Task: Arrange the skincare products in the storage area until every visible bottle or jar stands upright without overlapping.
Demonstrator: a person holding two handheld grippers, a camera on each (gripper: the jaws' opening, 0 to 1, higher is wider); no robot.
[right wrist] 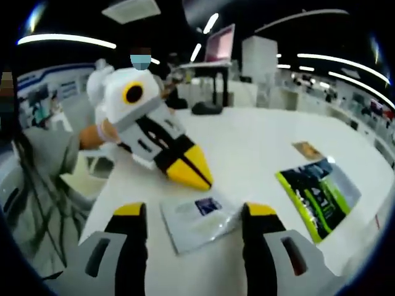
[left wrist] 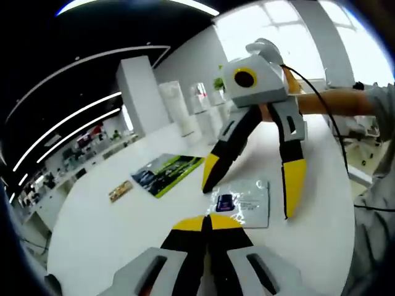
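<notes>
Flat sachet (right wrist: 200, 221) lies betw. spread jaws of right gripper (right wrist: 196, 216); left gripper (right wrist: 188, 168) closed, empty, just beyond.

We see a white table (left wrist: 123, 216), round-edged, glossy, carrying a few flat items. A clear silvery sachet (left wrist: 244, 202) with a dark blue label lies flat on it; in the right gripper view the same sachet (right wrist: 200, 219) sits near the table's close edge. Well apart from it lies a green-and-black printed pack (left wrist: 165, 172), also flat, seen again at the right of the right gripper view (right wrist: 318, 191). Just beyond that pack we note a small brownish card (left wrist: 121, 190), flat on the tabletop, apart from the pack (right wrist: 307, 149). Farther back in the right gripper view a dark low object (right wrist: 206, 108) rests on the table; we cannot tell what it is.
</notes>
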